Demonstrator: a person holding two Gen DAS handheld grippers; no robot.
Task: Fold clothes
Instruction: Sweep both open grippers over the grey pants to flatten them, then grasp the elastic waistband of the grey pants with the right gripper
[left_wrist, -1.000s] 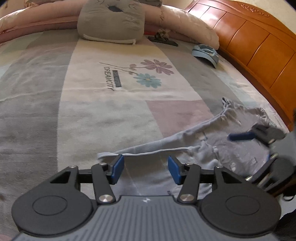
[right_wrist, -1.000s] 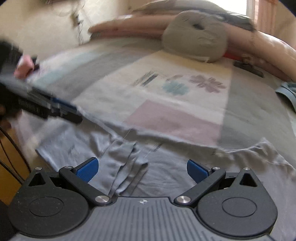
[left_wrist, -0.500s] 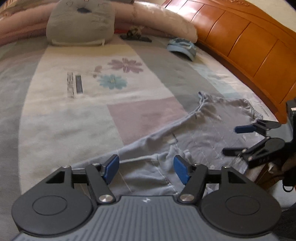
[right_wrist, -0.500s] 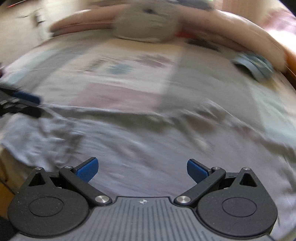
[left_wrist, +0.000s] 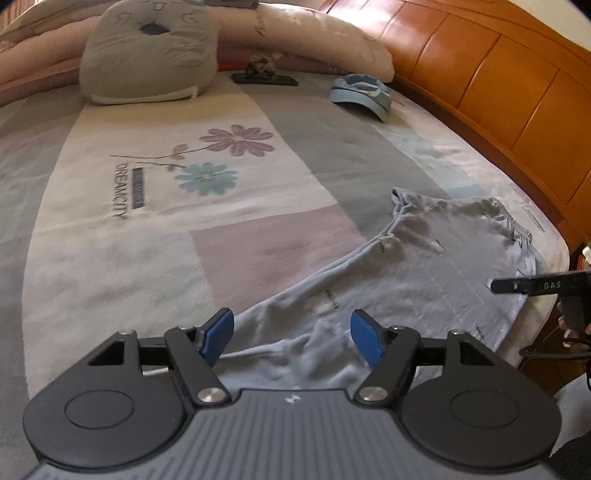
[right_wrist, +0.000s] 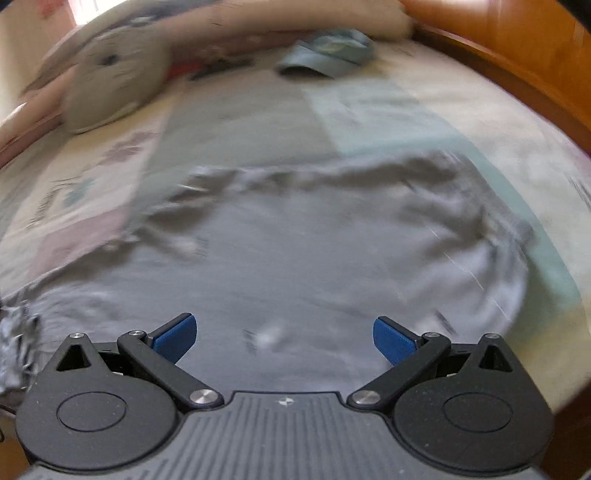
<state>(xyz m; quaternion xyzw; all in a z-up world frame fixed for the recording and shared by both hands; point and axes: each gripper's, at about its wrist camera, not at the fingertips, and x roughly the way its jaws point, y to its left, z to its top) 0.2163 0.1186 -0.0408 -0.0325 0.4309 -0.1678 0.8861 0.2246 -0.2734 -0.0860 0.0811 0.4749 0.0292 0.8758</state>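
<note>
A light grey-blue garment (left_wrist: 424, 280) lies spread and wrinkled along the near edge of the bed, its elastic waistband (left_wrist: 495, 210) at the far right. My left gripper (left_wrist: 291, 334) hovers open over the garment's near left part, nothing between its blue pads. The right wrist view is motion-blurred: the same garment (right_wrist: 295, 251) fills the middle of it, and my right gripper (right_wrist: 284, 334) is wide open above it, empty. In the left wrist view the right gripper's black finger (left_wrist: 539, 286) pokes in at the right edge, beside the bed's corner.
A patchwork bedspread (left_wrist: 147, 236) with flower print covers the bed. A grey cat-face cushion (left_wrist: 147, 51), pink rolled quilts (left_wrist: 317, 40), a blue cap (left_wrist: 364, 92) and a small dark object (left_wrist: 264, 74) lie at the far end. An orange wooden headboard (left_wrist: 498, 81) runs along the right.
Both grippers swung to the right over the garment. The right gripper's view turned from the garment's left part toward its waistband end. Both stayed open.
</note>
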